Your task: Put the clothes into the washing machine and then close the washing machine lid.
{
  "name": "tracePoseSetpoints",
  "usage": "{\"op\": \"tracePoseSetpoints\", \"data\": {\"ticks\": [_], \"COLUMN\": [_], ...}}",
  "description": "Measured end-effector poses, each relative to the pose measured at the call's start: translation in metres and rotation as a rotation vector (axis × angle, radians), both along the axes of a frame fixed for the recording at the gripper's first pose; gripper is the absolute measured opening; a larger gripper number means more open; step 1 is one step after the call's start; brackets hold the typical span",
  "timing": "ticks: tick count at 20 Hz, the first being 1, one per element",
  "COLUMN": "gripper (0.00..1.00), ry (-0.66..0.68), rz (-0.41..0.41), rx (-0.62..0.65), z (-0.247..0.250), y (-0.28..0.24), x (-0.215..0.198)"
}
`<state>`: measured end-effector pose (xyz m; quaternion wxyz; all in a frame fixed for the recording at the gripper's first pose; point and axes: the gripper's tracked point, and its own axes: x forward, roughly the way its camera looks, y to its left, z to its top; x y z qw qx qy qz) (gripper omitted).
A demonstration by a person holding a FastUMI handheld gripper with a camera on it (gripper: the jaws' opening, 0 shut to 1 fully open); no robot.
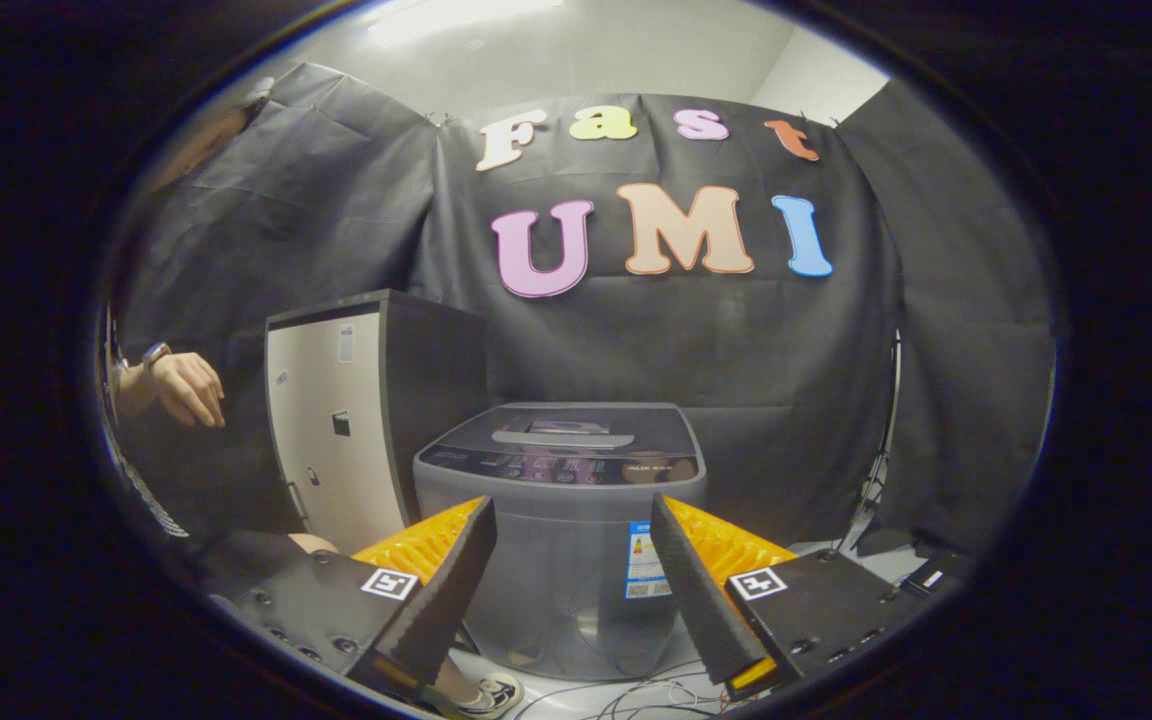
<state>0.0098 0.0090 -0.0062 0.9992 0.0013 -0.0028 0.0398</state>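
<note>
Washing machine [561, 500] lid down, just beyond the fingers [456, 585], spread wide, holding nothing, levelled at it

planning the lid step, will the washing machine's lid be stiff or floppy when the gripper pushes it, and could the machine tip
The lid looks like a rigid flat panel, so probably stiff. The washing machine is broad and squat on the floor, so it is unlikely to tip. The gripper is open, short of it.

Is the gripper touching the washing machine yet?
Apart. In the gripper view the gripper is open and holds nothing; the washing machine stands beyond its fingertips, with floor visible between them, its lid down.
</note>
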Motion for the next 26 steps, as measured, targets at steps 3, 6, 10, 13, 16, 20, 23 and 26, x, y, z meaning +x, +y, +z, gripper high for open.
{"op": "tracePoseSetpoints", "data": {"ticks": [3, 6, 10, 13, 16, 20, 23, 26], "gripper": [0.97, 0.97, 0.97, 0.97, 0.97, 0.97, 0.97, 0.97], "ry": [0.000, 0.001, 0.001, 0.001, 0.001, 0.002, 0.002, 0.002], "rz": [0.000, 0.000, 0.005, 0.004, 0.004, 0.004, 0.004, 0.004], "rx": [0.000, 0.000, 0.000, 0.000, 0.000, 0.000, 0.000, 0.000], "z": [0.0004, -0.0004, 0.0000, 0.0002, -0.0001, 0.0006, 0.0009, 0.0008], "y": [0.0000, 0.0002, 0.0009, 0.0009, 0.0015, 0.0014, 0.0013, 0.0018], "x": [0.0004, -0.0002, -0.0004, -0.0014, -0.0010, -0.0014, -0.0010, -0.0019]}}
